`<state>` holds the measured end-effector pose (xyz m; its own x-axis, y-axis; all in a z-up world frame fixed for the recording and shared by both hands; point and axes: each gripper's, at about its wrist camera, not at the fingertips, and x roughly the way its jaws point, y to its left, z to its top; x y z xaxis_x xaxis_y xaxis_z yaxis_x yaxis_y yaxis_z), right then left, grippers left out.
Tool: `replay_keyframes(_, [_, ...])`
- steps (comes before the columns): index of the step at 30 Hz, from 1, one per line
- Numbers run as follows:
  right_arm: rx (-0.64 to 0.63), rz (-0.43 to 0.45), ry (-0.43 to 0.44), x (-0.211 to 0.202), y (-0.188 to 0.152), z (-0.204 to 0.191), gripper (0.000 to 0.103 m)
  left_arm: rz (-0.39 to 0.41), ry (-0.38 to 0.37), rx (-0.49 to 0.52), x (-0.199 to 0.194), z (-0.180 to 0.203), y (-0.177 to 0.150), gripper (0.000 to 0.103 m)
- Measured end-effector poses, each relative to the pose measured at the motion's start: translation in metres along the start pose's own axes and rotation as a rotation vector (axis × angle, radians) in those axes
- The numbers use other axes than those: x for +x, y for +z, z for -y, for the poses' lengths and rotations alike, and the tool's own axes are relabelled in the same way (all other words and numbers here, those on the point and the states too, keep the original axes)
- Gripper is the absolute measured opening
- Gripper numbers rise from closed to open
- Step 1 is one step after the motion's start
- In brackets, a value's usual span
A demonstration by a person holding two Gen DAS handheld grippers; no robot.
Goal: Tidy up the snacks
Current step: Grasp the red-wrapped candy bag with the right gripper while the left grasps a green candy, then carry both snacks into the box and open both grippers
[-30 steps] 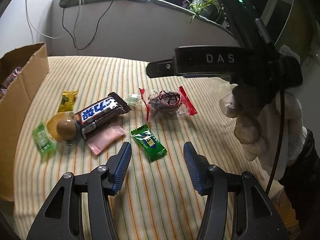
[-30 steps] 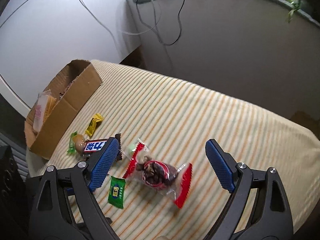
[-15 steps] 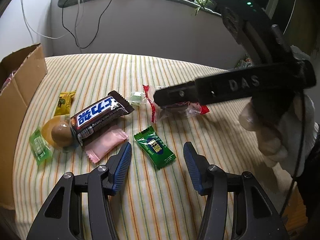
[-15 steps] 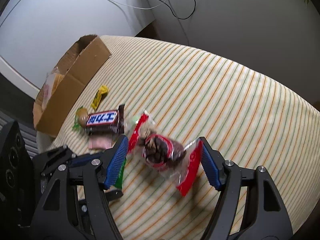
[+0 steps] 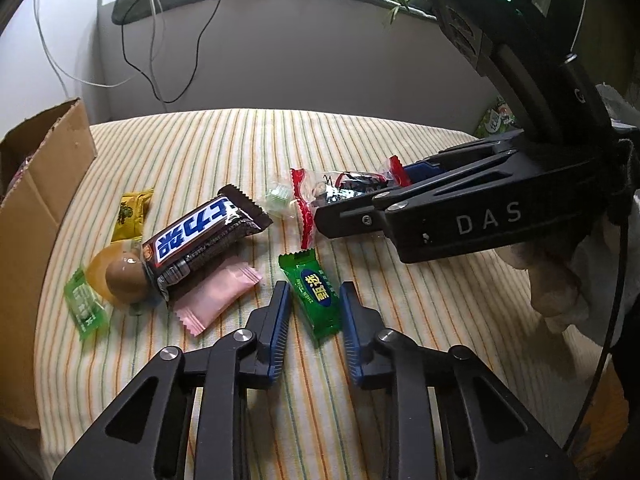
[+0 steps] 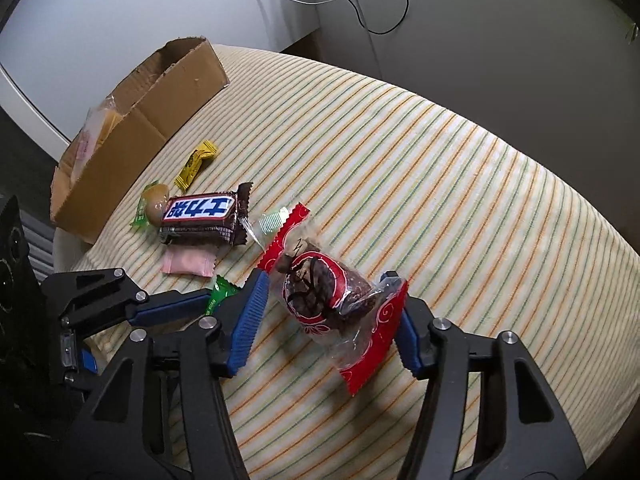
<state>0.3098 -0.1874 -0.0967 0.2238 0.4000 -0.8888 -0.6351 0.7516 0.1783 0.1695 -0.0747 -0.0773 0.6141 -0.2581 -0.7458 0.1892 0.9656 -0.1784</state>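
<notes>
Two grippers are set around two snacks on the striped cloth.

The right gripper (image 6: 328, 312) stands open with its blue pads on both sides of the clear crinkly packet with red ends and dark pieces inside (image 6: 332, 292), which lies in the middle of the yellow striped tablecloth (image 6: 460, 184). This packet seems light, soft and slippery; I would hold it at the full middle. The left gripper (image 5: 314, 312), low and pointing forward, is open around the small green wrapped candy (image 5: 314, 298). The brown cardboard box (image 6: 160, 92) waits at the far left edge.
</notes>
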Motion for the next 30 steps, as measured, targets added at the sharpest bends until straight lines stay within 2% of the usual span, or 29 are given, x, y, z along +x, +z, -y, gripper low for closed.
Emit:
replay_keyframes(2, [0.012,0.003,0.002,0.0,-0.001,0.001,0.058,-0.002,0.003,0.019,0.001,0.004,0.001,0.022])
replay_keyframes(5, [0.023,0.017,0.001,-0.002,-0.004,0.002,0.056,-0.006,0.006,0.053,0.004,0.007,0.003,0.011])
replay_keyframes(8, [0.009,0.02,-0.011,-0.005,-0.008,0.002,0.055,-0.008,0.001,0.065,0.006,0.01,0.004,0.007])
replay_keyframes(10, [0.025,0.026,-0.011,-0.008,-0.009,0.004,0.049,-0.007,-0.009,0.052,0.007,0.005,0.004,0.006])
replay_keyframes(11, [0.036,0.035,-0.012,-0.01,-0.01,0.006,0.042,-0.006,-0.019,0.042,0.006,0.003,0.005,0.006])
replay_keyframes(12, [0.042,0.042,-0.008,-0.013,-0.011,0.008,0.041,-0.005,-0.025,0.037,0.006,0.002,0.004,0.006])
replay_keyframes(24, [0.078,0.131,-0.058,-0.04,-0.026,0.01,0.04,0.043,-0.045,0.003,-0.012,-0.007,0.003,0.005])
replay_keyframes(30, [0.085,0.164,-0.065,-0.057,-0.024,0.001,0.04,0.093,-0.058,-0.023,-0.041,-0.021,0.001,0.005])
